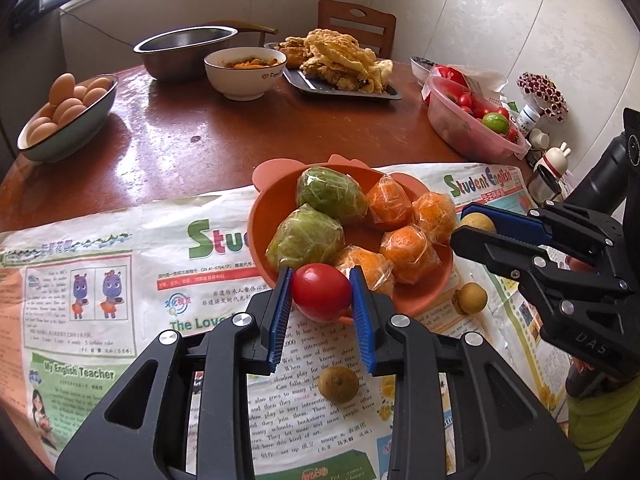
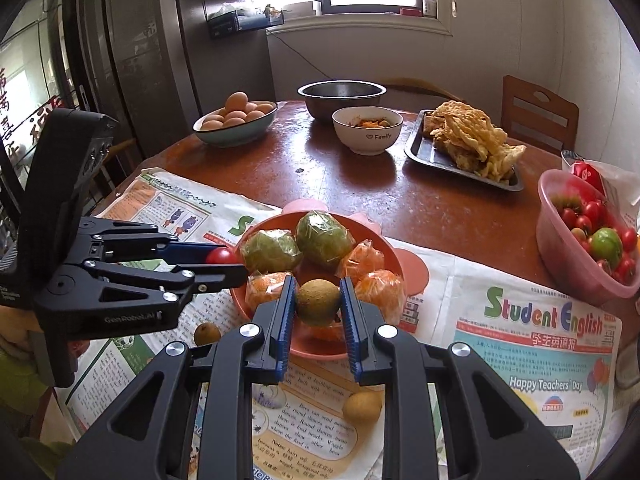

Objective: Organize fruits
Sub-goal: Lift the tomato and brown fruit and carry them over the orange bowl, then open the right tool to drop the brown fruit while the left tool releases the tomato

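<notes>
An orange bowl (image 1: 420, 296) (image 2: 360, 346) on the newspaper holds two wrapped green fruits (image 1: 330, 194) (image 2: 324, 238) and several wrapped oranges (image 1: 404, 244) (image 2: 380, 288). My left gripper (image 1: 322, 292) (image 2: 228, 264) is shut on a red tomato (image 1: 321, 291) (image 2: 220, 257) at the bowl's near rim. My right gripper (image 2: 318, 302) (image 1: 476, 226) is shut on a brown longan (image 2: 318, 301) (image 1: 478, 222) above the bowl's near side. Loose longans lie on the newspaper (image 1: 340, 384) (image 1: 470, 298) (image 2: 363, 406) (image 2: 207, 333).
A pink tub of tomatoes (image 1: 472, 120) (image 2: 588, 232) stands at the right. A bowl of eggs (image 1: 66, 114) (image 2: 236, 122), a steel bowl (image 1: 184, 50), a white bowl (image 1: 246, 72) and a tray of fried food (image 1: 340, 64) sit further back. A chair (image 1: 356, 24) stands behind.
</notes>
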### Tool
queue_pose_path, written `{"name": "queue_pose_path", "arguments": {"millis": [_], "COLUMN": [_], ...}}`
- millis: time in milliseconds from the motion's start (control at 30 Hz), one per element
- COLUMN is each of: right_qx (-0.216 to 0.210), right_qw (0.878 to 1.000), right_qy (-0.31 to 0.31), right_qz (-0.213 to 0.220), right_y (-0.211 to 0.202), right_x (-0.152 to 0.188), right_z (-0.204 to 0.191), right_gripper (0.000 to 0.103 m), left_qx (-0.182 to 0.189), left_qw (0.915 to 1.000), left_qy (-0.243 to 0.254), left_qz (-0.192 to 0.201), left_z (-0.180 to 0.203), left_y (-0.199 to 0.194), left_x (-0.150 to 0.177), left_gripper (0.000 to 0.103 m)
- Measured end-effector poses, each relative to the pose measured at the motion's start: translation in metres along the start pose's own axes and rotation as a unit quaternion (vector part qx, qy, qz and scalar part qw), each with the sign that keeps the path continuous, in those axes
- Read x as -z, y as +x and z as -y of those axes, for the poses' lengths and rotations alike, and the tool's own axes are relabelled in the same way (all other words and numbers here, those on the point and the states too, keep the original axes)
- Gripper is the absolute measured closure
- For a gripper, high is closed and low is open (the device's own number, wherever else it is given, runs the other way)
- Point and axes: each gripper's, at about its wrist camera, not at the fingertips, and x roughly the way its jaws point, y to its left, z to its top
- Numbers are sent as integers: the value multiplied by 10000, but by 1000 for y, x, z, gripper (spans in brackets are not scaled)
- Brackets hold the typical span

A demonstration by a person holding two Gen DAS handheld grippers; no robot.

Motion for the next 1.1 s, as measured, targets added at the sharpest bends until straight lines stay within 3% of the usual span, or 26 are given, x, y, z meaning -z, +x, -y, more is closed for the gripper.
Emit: {"name": "queue_pose_path", "arguments": {"millis": [533, 1100], "right_qx": [-197, 5], "right_qw": [9993, 9974], "right_qy": [-228, -679], "right_qz": [-225, -247], "right_y": [24, 39], "right_x": [13, 18], "right_z": [-17, -32], "right_gripper": [81, 81], "left_qx": [33, 45], "left_qw": [10000, 10000], "left_qy": [-45, -37], "left_qz": [-38, -34], "left_z": [-11, -13], "left_y": [12, 14], "left_x": [-6, -8], "left_gripper": [82, 81]}}
